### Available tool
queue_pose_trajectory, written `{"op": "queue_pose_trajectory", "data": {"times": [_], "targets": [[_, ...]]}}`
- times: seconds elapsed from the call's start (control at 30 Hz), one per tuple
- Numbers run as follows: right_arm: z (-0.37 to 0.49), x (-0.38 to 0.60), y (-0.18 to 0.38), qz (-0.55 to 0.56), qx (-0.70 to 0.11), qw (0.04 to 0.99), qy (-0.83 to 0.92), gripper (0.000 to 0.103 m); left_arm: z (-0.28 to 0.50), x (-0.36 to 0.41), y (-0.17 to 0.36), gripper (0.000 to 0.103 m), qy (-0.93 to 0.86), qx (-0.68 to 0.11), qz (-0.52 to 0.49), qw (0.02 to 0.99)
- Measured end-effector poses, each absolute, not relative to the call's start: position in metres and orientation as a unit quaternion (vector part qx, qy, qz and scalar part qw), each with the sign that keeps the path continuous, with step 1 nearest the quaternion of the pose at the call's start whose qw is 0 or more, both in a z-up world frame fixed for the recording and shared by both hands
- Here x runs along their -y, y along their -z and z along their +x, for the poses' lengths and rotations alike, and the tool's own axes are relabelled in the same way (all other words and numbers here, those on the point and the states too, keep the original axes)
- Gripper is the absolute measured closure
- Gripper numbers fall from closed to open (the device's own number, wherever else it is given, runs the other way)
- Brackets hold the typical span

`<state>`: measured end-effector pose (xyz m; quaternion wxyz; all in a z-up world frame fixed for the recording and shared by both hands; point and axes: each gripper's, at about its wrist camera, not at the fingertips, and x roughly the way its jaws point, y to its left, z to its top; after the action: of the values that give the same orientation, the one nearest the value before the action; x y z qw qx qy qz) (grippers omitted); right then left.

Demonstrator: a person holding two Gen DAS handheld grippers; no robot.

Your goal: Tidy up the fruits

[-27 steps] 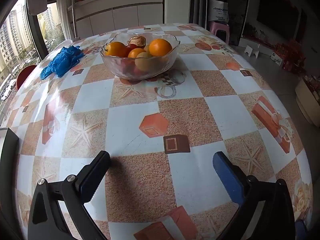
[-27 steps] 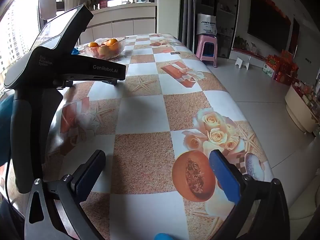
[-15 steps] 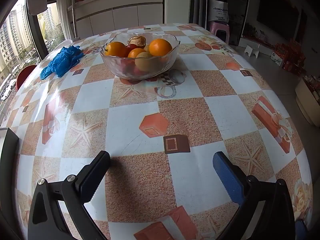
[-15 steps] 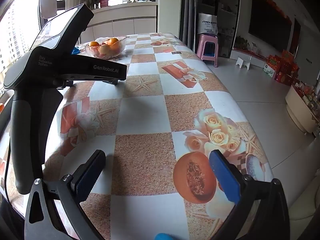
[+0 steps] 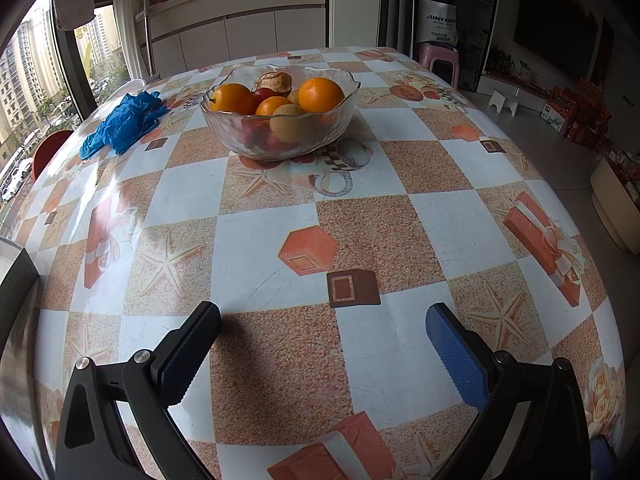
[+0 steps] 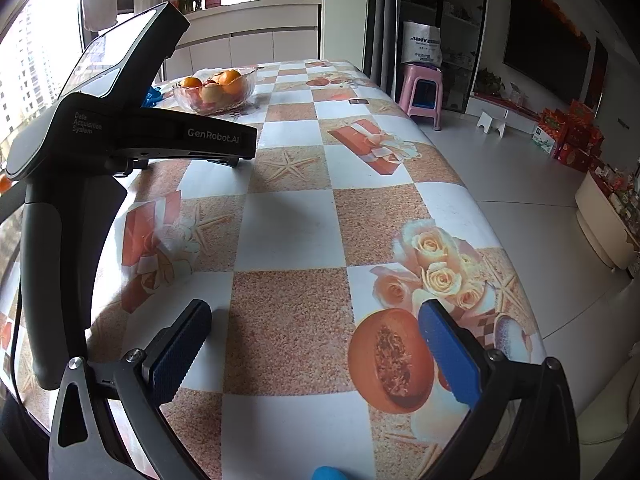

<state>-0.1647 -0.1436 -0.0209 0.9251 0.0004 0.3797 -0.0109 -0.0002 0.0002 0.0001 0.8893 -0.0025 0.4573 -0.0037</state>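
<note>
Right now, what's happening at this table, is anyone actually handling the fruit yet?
Not yet. A person holds two handheld grippers over the patterned table, and both the left gripper and the right gripper are open and empty. The fruit, oranges among other pieces, sits piled in the glass bowl at the far end, well ahead of both grippers. Crumpled blue gloves lie to the bowl's left. Nothing has been picked up.

Soft daylight from left windows [image 5: 36, 92], glare on tablecloth [image 5: 120, 184], sharp focus, fisheye-bent edges
</note>
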Motion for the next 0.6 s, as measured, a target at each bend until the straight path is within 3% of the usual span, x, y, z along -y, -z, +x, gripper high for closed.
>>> {"op": "queue_pose_trajectory", "data": {"times": [0.6], "targets": [[-0.1628,0.1414,0.0203,0.001,-0.381,0.925,0.016,0.000,-0.0002,-0.0002,-0.0001,0.000,0.004,-0.457,-0.002,0.889]]}}
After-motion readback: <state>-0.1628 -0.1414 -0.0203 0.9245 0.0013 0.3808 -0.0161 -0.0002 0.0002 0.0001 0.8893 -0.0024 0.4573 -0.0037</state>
